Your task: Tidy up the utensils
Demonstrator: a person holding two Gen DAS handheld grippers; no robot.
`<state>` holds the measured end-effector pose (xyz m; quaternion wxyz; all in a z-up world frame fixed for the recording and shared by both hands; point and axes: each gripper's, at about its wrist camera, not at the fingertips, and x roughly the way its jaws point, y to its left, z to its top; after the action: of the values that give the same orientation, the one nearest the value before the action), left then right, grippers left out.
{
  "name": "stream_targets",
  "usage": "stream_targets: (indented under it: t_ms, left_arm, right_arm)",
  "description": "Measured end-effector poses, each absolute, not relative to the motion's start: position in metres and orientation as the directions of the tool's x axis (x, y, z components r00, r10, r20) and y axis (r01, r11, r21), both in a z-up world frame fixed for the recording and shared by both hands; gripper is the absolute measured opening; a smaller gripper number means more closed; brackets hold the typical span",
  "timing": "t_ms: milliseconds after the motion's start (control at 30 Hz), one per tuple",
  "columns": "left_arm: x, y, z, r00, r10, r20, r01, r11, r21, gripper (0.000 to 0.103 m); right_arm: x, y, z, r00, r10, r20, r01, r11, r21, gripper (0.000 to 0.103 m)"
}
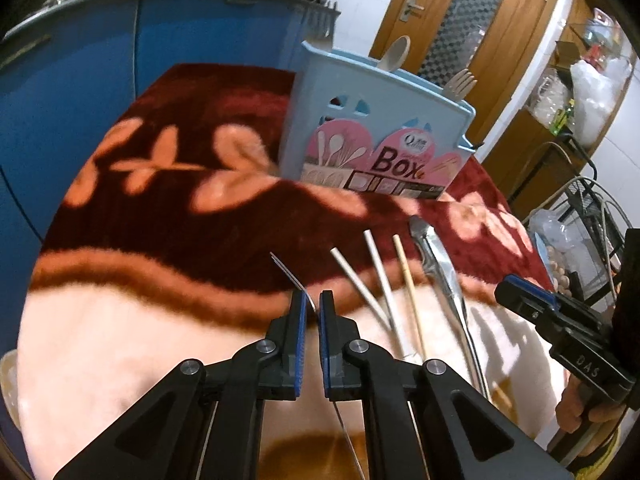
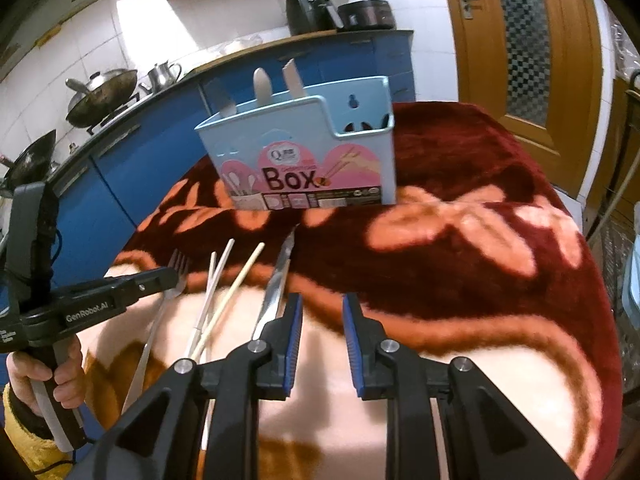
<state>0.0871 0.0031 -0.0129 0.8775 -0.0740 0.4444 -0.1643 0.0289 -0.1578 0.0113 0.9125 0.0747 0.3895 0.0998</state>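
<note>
A light blue utensil box (image 1: 376,136) (image 2: 304,152) stands at the far side of the red flowered blanket, with a beige spoon (image 1: 398,52), a fork (image 1: 460,80) and other handles in it. My left gripper (image 1: 313,300) is shut on a metal fork (image 2: 176,280), seen edge-on between its pads; in the right wrist view the fork lies on the blanket under that gripper (image 2: 160,278). Two white chopsticks (image 1: 378,276), a wooden chopstick (image 1: 408,280) and a metal knife (image 1: 444,268) (image 2: 276,284) lie on the blanket. My right gripper (image 2: 322,304) is open and empty, just right of the knife.
Blue kitchen cabinets (image 2: 120,176) run behind the table, with woks (image 2: 100,92) and a kettle on the counter. A wooden door (image 2: 520,40) stands at the right. Wire racks and bags (image 1: 592,92) crowd the right side.
</note>
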Motion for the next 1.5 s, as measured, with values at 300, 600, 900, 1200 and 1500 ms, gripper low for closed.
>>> stream_targets:
  t_ms: [300, 600, 900, 1200, 1500]
  left_arm:
    - [0.092, 0.004, -0.015, 0.536, -0.320, -0.781, 0.217, 0.947, -0.239, 0.021]
    - [0.108, 0.008, -0.017, 0.422, -0.382, -0.822, 0.231, 0.922, -0.310, 0.018]
    - [0.119, 0.013, -0.019, 0.351, -0.440, -0.826, 0.213, 0.897, -0.387, 0.009]
    - [0.109, 0.014, -0.010, 0.402, -0.504, -0.764, 0.223, 0.864, -0.452, 0.006]
    - [0.086, 0.014, 0.021, 0.526, -0.524, -0.670, 0.296, 0.851, -0.434, 0.003]
  right_arm:
    - [0.050, -0.143, 0.010, 0.601, 0.274, -0.751, -0.171, 0.962, 0.214, 0.028]
    - [0.083, -0.131, 0.003, 0.484, 0.306, -0.820, -0.196, 0.951, 0.239, 0.029]
    - [0.108, -0.132, -0.006, 0.393, 0.341, -0.854, -0.157, 0.940, 0.303, 0.029]
    - [0.102, -0.140, -0.005, 0.387, 0.430, -0.816, -0.150, 0.902, 0.404, 0.011]
    - [0.070, -0.159, 0.023, 0.547, 0.488, -0.680, -0.173, 0.861, 0.478, 0.010]
